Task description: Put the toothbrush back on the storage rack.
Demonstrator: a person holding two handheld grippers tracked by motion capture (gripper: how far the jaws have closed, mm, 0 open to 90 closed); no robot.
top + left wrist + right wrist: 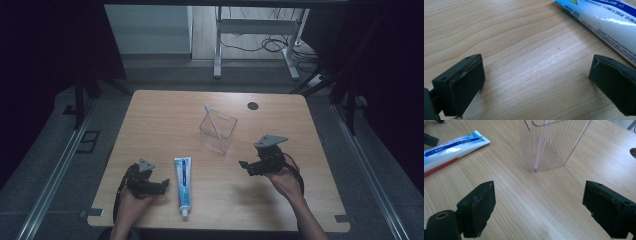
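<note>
Dim room, pale wood table (150, 115) with desk legs and cables behind it. The toothpaste tube (183, 186) lies lower centre of the frame, long axis running top to bottom, just right of the left gripper (162, 186), so that hand's nearer. Both it and the right gripper (243, 166) are wide open, holding nothing. A toothbrush (213, 121) leans in the clear cup (218, 132).

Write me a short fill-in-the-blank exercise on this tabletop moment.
1. A toothbrush stands inside the clear ____.
2. The toothpaste tube lies flat on the ____, between the two grippers.
3. The right gripper has its jaws ____, with nothing between them.

Missing words: cup; table; open
</note>
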